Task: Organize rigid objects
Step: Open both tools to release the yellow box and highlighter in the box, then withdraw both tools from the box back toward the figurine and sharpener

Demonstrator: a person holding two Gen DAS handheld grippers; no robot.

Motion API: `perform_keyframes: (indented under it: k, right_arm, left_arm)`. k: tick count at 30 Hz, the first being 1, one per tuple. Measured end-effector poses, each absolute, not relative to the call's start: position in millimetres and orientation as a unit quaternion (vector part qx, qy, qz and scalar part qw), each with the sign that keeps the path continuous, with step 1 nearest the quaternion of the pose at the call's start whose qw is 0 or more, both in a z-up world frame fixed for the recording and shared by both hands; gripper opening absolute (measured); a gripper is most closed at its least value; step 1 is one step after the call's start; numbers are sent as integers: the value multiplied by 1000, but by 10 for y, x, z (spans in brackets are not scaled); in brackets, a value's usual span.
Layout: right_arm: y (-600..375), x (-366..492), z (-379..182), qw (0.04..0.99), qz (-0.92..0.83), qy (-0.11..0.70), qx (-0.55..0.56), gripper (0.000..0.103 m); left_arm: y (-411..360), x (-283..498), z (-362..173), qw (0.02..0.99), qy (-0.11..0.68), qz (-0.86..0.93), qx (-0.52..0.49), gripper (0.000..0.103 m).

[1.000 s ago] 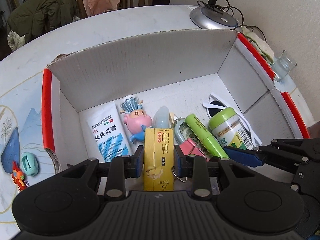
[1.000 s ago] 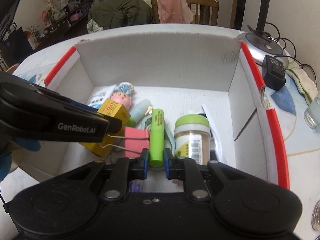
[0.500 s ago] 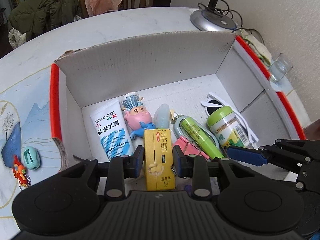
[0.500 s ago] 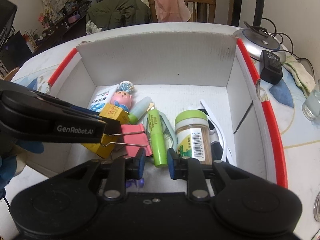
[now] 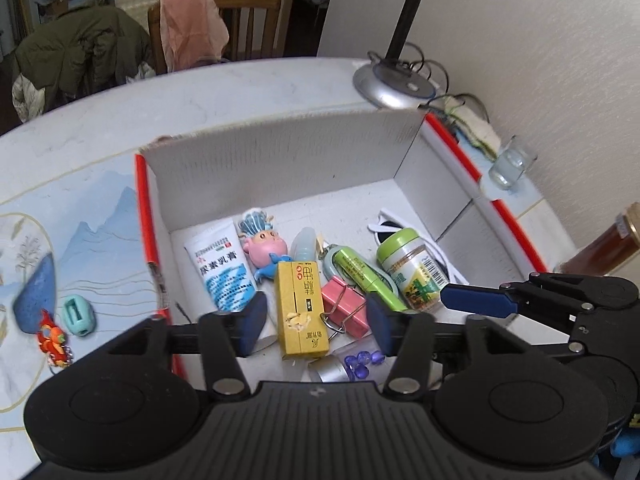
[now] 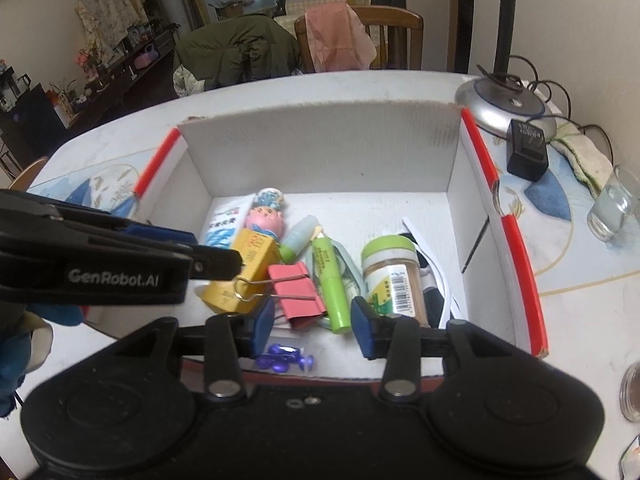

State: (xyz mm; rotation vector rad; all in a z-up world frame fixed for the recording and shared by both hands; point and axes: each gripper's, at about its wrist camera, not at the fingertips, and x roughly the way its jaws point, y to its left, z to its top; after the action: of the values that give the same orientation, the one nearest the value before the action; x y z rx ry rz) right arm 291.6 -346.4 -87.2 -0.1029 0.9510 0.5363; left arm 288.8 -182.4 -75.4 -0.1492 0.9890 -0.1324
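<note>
**Right fingers parting above the green tube in the box**

The right gripper (image 6: 313,326) hangs over the near end of a white cardboard box (image 6: 320,152) with red-edged flaps, its blue-padded fingers (image 6: 362,326) opening. The green tube (image 6: 332,284) lies on the box floor between and just beyond the fingers, touched by neither pad. Left of the tube, just beyond the left finger, lies a pink binder clip (image 6: 298,290), and beyond that a yellow carton (image 6: 244,270). Beyond the right finger lies a green-lidded jar (image 6: 394,272), with white sunglasses (image 6: 438,284) to its right. Purple pushpins (image 6: 286,360) sit below the fingers. The left gripper (image 6: 218,262) reaches in from the left. A glass (image 6: 614,210) stands on the bench, far right.
</note>
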Motion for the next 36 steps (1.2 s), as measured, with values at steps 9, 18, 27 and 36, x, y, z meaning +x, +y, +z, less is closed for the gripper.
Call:
perform_keyframes:
  k: [9, 18, 27, 36]
  right_arm:
    - [-3331, 2662, -608, 866, 257, 427, -35, 63]
    - [-3092, 2339, -424, 876, 255, 408, -17, 80]
    - [-2741, 2007, -333, 883, 257, 393, -2, 88]
    - [-2336, 1781, -325, 885, 260, 385, 3, 94]
  left_arm:
    - [-1572, 2507, -477, 890, 440, -76, -87, 61]
    - [-1177, 2140, -304, 901, 416, -70, -102, 64]
    - [-659, 1768, -234, 908, 401, -57, -109, 75]
    - [-145, 1507, -258, 912, 392, -46, -116, 83]
